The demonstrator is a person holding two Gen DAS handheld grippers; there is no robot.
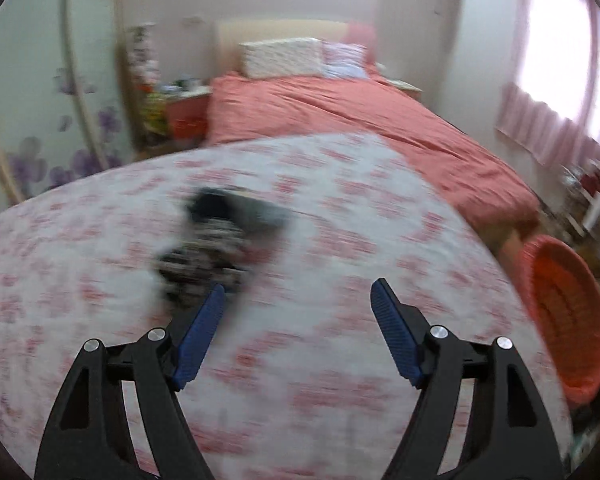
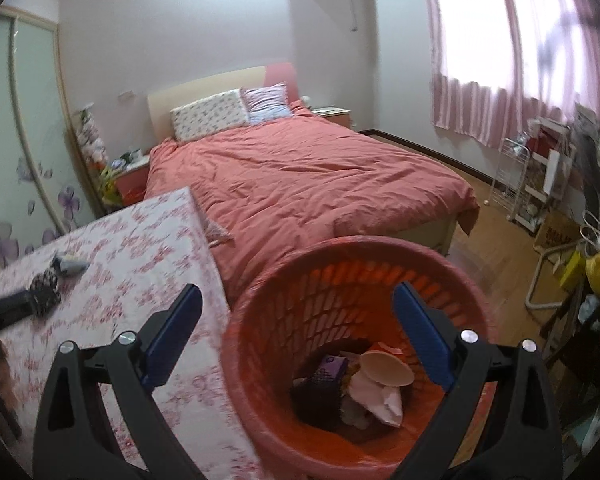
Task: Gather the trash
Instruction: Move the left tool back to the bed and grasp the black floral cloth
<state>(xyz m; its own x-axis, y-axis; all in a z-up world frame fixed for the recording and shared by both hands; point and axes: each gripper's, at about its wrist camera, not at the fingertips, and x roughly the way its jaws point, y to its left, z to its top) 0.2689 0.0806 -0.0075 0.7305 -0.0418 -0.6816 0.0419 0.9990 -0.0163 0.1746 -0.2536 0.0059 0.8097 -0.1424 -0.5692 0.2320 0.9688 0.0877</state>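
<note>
Trash lay in two places: a dark, patterned wrapper [image 1: 204,256] with a grey crumpled piece [image 1: 260,210] touching its far end sat on the table [image 1: 340,240] (both badly smeared by motion blur in the left wrist view, so their exact make could not be told), and more of it had gathered at the bottom of the orange basket [image 2: 260,360]. Inside the basket were a pale round lid or dish [image 2: 386,368], a pinkish crumpled sheet [image 2: 376,396], a small purple packet [image 2: 332,366] and a dark mesh-looking item [image 2: 316,394]. Taking the basket as the landmark, the table with its white cloth printed in red flowers stood directly to its left, touching or nearly so, and the wrapper lay well over on the table's far-left part. The left gripper [image 1: 298,300] hovered above the cloth with its blue pads spread wide and nothing between them, its left pad just beside the near end of the wrapper. The right gripper [image 2: 298,308] hung over the basket's mouth, released too, its fingers wide apart and holding nothing, one over the table edge and the other over the basket's interior. Beyond the basket stretched a bed [image 2: 300,176] under a salmon-pink cover with two pillows [image 2: 210,114] at the headboard. To the basket's right, across the wooden floor [image 2: 500,248], stood a white wire rack [image 2: 516,180] and assorted clutter under a pink-curtained window [image 2: 500,40].
</note>
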